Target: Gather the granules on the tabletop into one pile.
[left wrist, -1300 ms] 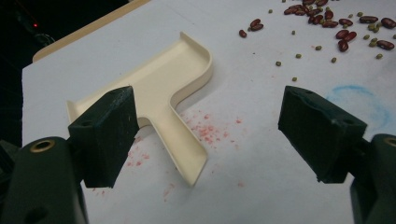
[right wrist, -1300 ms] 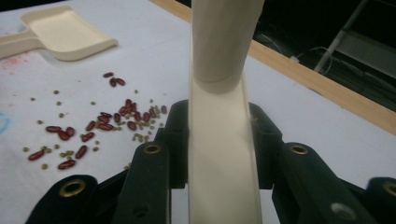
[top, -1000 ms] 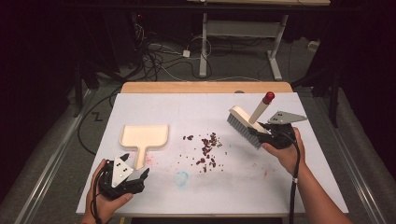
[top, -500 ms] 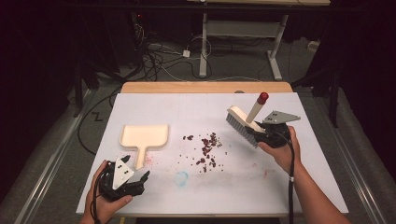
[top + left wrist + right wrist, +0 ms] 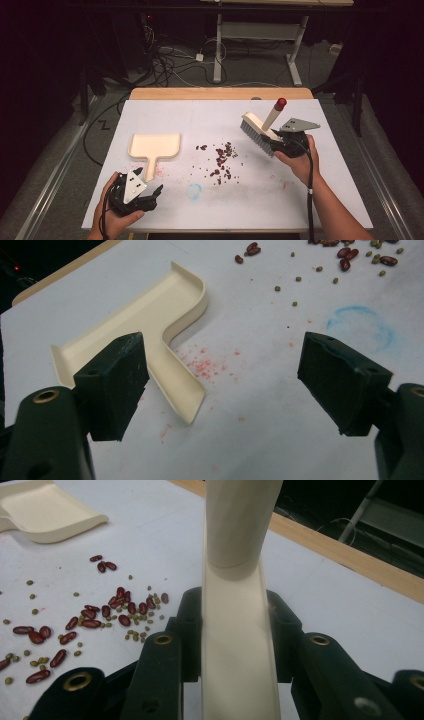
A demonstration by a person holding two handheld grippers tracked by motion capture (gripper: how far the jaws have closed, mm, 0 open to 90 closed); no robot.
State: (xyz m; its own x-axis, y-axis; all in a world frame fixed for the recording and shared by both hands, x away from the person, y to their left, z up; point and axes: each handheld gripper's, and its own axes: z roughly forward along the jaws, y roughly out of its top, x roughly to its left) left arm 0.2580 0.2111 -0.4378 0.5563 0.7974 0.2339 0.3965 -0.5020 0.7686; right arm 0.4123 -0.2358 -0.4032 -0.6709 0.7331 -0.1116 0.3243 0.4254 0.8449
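Beans (image 5: 222, 159) lie in a small heap on the white table (image 5: 200, 120), red ones mixed with tiny green ones. To the right of the beans, the right gripper (image 5: 280, 142) squeezes the cream handle of a brush (image 5: 257, 131) between its jaws, and the brush tilts above the table with its bristles facing the beans. To the left of the beans lies a cream dustpan (image 5: 154, 146), flat on the table. The left gripper (image 5: 150, 196) sits near the dustpan's handle, jaws wide apart and holding nothing.
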